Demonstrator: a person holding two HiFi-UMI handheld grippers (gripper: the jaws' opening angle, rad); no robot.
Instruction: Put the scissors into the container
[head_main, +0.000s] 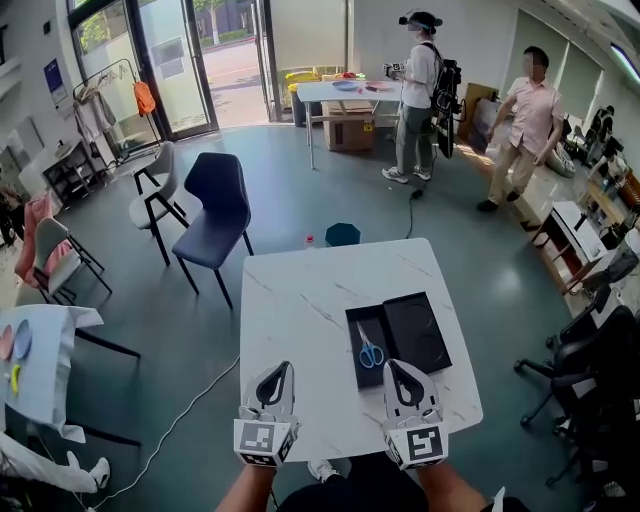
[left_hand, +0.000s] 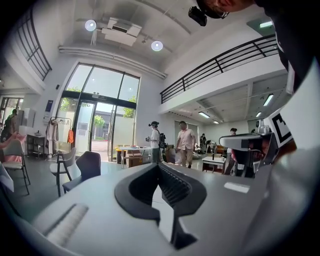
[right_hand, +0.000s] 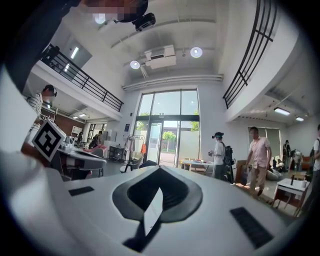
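White marble table (head_main: 300, 320) bears the black container (head_main: 354, 376) at one o'clock. The scissors (head_main: 371, 352) are seen lying inside it, so the task is judged done. Left gripper (head_main: 283, 370) and right gripper (head_main: 394, 366) are held at six o'clock, jaws pressed together and empty.

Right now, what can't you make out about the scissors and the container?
- scissors: head view, too small to tell whether the blades are open.
- container: head view, the right gripper covers part of its near edge.
- Both gripper views: they look out level, so neither shows scissors or container.
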